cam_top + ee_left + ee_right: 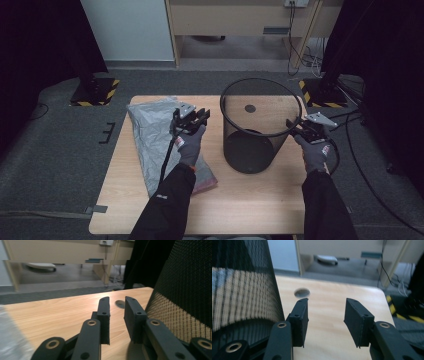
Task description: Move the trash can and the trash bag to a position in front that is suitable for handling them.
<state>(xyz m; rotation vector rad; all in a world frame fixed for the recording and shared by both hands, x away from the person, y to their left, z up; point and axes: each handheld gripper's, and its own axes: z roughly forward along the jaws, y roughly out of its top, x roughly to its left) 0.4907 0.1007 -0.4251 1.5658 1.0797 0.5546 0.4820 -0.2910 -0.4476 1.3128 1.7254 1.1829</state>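
Bin between our two grippers

On the bench [250, 205] a grey bag [150, 130] lies at the left, under our left gripper [192, 119], whose jaws stand narrowly apart with nothing between them. The mesh bin [252, 135] stands upright just right of it. At the bin's right rim, our right gripper [300, 127] is half open and empty, beside the mesh.

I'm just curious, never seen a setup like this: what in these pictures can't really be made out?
- Grey bag: high view, the left forearm covers its near end.
- Mesh bin: both tool views cut it off at the frame edge.
- Item on the far floor: right tool view, too blurred to identify.
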